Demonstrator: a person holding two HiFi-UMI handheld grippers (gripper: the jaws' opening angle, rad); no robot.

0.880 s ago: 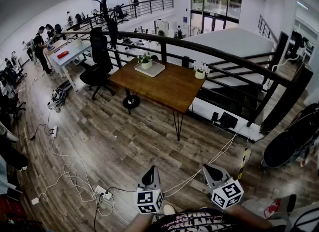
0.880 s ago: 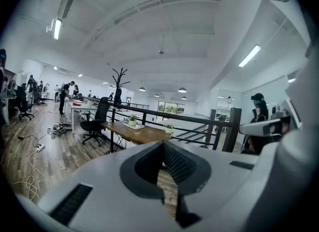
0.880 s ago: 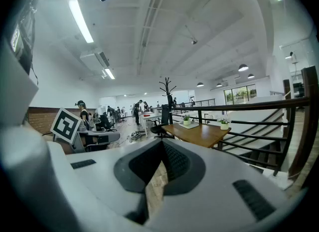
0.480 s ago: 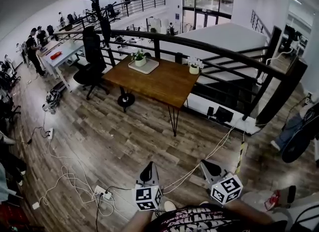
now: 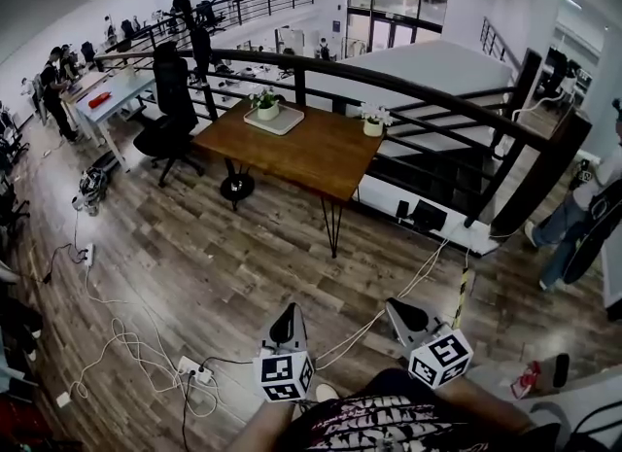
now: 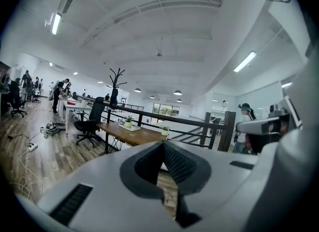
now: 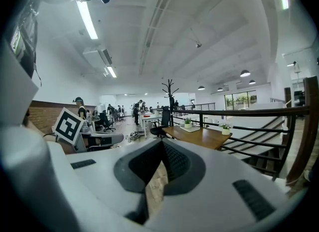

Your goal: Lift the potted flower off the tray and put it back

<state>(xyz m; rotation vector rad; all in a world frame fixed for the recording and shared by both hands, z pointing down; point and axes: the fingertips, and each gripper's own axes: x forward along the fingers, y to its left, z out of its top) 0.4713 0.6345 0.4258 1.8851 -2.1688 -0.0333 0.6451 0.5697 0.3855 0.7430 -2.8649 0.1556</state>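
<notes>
L claw (image 5: 285,324), R claw (image 5: 407,315) both clenched, empty; potted flower (image 5: 264,102) on tray (image 5: 278,121), far off.

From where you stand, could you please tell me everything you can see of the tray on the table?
The tray is pale, flat and roughly square with rounded corners; its material is unclear. It lies level at the far left end of the brown wooden table. A potted flower in a white pot stands on its left part.
</notes>
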